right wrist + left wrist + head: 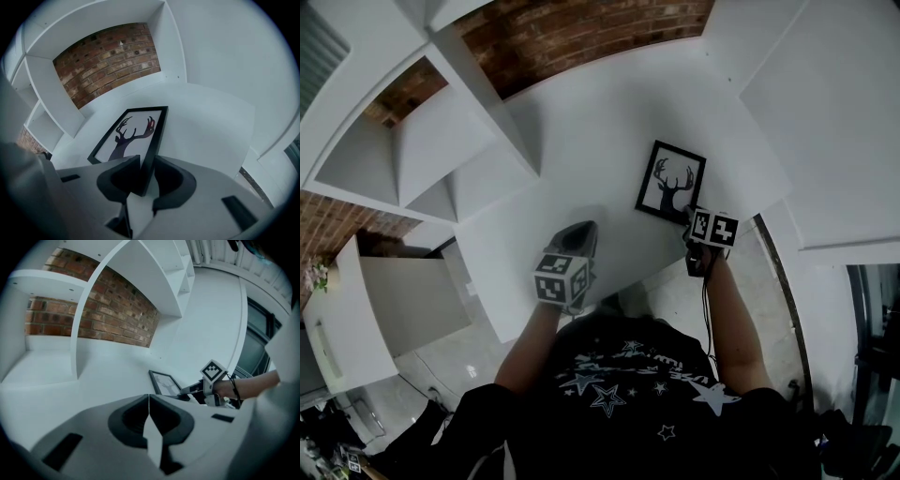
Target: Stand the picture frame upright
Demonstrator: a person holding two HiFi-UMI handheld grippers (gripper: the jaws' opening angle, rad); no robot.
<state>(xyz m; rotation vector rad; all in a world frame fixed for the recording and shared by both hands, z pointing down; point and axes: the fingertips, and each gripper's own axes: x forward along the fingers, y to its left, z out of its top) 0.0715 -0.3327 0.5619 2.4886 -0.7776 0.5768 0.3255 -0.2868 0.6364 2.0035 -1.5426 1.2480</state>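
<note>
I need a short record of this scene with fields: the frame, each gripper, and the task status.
Picture frame: black, deer silhouette, lying face up on white shelf
Right gripper: fingers closed on the frame's near corner
Left gripper: shut, empty, apart from the frame
Task status: frame not yet upright

we'd call this a home-like living space: a white shelf unit (441, 141) with open cubbies against a red brick wall (581, 37), a white counter (600, 131), pale floor tiles (450, 361) below, and a picture frame (671, 181) with a deer silhouette as decor.
</note>
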